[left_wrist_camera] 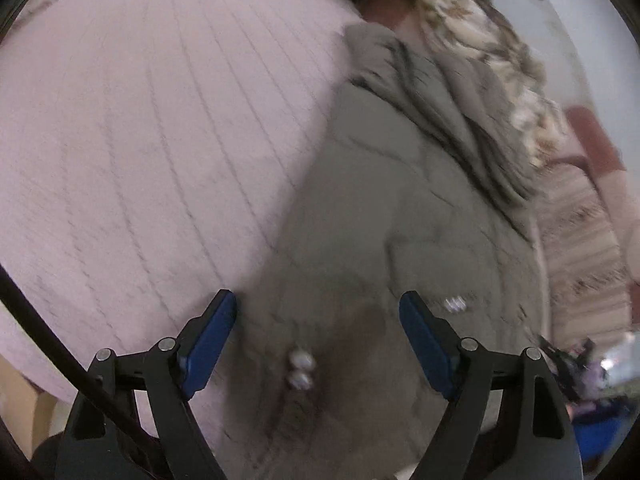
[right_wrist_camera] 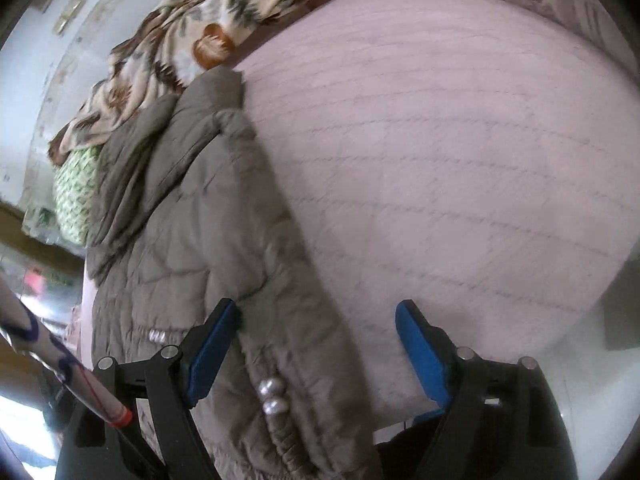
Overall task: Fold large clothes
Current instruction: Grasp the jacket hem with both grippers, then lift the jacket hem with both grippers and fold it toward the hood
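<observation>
On the pink quilted bed (left_wrist_camera: 140,140), a grey jacket (left_wrist_camera: 380,240) lies beneath both wide-spread tools.

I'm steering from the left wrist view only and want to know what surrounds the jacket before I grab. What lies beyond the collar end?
Observer: A green checked cushion lies tucked beside the jacket's hood, under the floral blanket.
Operator: Is the right gripper holding anything?
Observer: No. The right gripper is open, its jaws straddling the jacket's edge where the pearl beads sit.
Operator: Anything on the bed past that edge?
Observer: Only bare pink bedspread shows there, up to the striped fabric at its far side.
</observation>
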`<state>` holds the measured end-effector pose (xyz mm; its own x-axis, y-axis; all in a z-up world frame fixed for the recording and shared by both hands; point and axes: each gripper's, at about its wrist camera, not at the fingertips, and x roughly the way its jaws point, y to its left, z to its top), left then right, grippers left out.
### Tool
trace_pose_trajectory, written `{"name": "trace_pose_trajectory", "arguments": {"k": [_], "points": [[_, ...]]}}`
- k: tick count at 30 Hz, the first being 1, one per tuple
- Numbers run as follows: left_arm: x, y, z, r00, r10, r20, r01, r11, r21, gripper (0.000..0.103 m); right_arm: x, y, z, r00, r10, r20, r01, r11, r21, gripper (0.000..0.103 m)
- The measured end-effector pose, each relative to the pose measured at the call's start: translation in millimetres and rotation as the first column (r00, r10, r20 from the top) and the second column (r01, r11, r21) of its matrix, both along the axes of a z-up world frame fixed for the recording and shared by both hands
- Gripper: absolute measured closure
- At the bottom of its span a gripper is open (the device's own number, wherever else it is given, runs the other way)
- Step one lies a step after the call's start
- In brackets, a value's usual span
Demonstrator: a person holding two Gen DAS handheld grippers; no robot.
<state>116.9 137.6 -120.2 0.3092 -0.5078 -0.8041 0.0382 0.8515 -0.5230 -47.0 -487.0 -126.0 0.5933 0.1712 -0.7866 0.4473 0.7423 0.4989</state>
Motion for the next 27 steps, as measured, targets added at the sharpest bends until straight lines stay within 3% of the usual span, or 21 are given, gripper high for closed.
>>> {"name": "trace_pose_trajectory", "arguments": {"k": [5, 9, 27], "points": [[-25.1, 8.0, -6.6, 0.999, -0.048, -0.026, 0.044, 0.992, -0.119, 0.020, -6.8, 16.6, -6.7, 0.997, 0.076, 0.031, -0.078, 0.994, 0.077, 0.017], [-42.2, 14.5, -14.6, 0.997, -0.049, -0.055, 0.037, 0.978, -0.203, 0.020, -10.1, 34.5, -7.7, 0.993, 0.111, 0.040, -0.114, 0.990, 0.080, 0.017], [-83.9, -12.0, -18.6, 0.995, -0.091, -0.040, 0.084, 0.986, -0.141, 0.020, -46.1, 76.6, -2.9, 0.979, 0.199, 0.053, -0.200, 0.979, 0.021, 0.017]]}}
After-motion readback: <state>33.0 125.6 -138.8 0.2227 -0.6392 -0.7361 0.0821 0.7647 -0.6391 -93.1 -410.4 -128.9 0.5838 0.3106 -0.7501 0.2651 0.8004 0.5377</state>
